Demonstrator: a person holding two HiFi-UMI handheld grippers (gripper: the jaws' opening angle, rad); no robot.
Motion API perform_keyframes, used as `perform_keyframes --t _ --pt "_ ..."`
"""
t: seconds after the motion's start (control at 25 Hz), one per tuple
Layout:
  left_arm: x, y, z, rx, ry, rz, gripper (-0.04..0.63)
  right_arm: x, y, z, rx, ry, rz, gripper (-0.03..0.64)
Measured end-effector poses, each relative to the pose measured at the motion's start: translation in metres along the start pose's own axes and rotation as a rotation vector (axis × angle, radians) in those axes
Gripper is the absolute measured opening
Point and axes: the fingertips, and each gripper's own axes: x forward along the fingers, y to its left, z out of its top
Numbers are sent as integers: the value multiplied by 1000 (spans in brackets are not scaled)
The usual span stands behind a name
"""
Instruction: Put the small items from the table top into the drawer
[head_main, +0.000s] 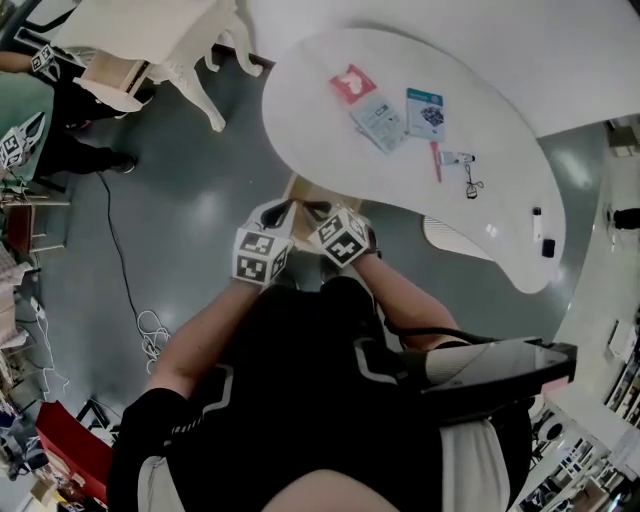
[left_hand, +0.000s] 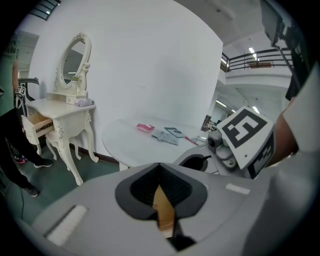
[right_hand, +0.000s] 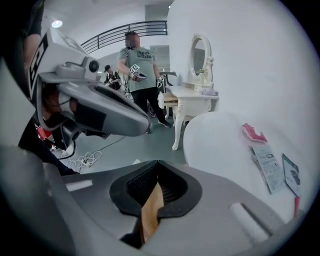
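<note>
Right claw shut | mirror: both gripper views, not head view

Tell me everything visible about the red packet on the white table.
The red packet is a small flat pouch, pink-red with a pale patch on top, seemingly plastic film. It lies flat on the white table, leftmost of the items in the head view. One corner reaches the grey printed packet; whether they touch is unclear. Nothing else touches it.

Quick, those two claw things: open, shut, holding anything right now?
Left gripper: closed, nothing gripped.
Right gripper: closed, nothing gripped.
</note>
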Motion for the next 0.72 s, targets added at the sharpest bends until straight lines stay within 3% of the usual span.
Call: perform_keyframes --t 0.24,0.48,0.72 --pt "-1 -4 26 32 -46 -17 0 -27 -10 22 82 -94 -30 3" --pt "-12 12 66 69 -142 85 0 -59 -20 51 113 -184 -48 3" --pt "-29 10 95 88 -229 83 0 -89 -26 78 133 -283 -54 3"
